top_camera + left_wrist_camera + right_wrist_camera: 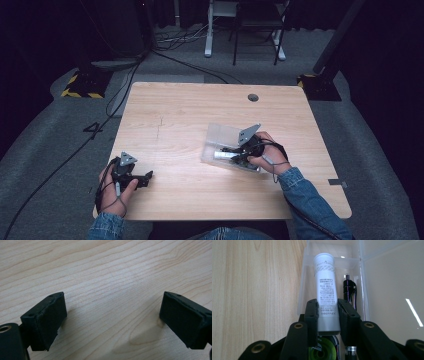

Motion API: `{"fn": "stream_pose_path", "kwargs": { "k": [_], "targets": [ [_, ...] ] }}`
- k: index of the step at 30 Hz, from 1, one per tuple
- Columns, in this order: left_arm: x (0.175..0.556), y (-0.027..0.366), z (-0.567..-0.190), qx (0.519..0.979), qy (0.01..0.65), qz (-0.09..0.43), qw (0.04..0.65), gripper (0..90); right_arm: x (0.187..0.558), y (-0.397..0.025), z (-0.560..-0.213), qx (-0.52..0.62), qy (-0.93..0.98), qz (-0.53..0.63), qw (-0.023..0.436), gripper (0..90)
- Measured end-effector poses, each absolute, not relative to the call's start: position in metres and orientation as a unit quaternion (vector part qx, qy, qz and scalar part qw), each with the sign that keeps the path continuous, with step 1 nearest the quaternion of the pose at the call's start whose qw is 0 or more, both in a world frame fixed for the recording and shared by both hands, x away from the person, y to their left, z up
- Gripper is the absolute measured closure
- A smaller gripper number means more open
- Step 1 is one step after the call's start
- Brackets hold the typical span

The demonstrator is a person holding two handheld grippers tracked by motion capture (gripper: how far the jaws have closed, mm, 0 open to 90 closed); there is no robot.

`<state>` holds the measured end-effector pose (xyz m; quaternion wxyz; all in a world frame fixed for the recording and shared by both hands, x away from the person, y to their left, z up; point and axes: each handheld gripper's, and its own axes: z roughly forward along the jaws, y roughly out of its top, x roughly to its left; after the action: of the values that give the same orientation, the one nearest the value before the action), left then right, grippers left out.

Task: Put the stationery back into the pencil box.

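Gripping a white printed cylindrical tube [325, 290] between its black jaws, the right gripper [327, 315] holds it inside the clear plastic box [307, 277], beside a dark pen [349, 291]. That box sits right of centre on the pale wooden table [175, 110]. Near the table's front left corner, the left gripper [112, 320] rests with jaws spread wide around nothing.

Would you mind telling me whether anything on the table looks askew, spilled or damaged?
Nothing stands out. The right gripper grips a white printed tube over the open clear plastic box, a dark pen lying inside. The left gripper rests open on the bare wooden table.
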<state>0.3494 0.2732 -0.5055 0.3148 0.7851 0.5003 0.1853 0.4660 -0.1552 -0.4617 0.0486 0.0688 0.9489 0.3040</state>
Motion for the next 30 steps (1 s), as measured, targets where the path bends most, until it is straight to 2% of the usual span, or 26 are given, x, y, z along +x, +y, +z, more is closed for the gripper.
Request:
{"fn": "stream_pose_path", "kwargs": {
  "k": [14,18,30],
  "targets": [
    [0.3495,0.2733,-0.5055,0.785,0.5,0.185,0.315,7.5,0.4683,-0.1542,-0.4643,0.062,0.947,0.309,0.057,70.9],
    [0.3495,0.2732,-0.5055,0.785,0.5,0.185,0.315,7.5,0.4693,-0.1547,-0.4647,0.068,0.945,0.313,0.065,65.8],
    [0.3494,0.2731,-0.5055,0.785,0.501,0.185,0.315,7.5,0.4711,-0.1582,-0.4641,0.07,0.943,0.316,0.08,67.1]
  ]
}}
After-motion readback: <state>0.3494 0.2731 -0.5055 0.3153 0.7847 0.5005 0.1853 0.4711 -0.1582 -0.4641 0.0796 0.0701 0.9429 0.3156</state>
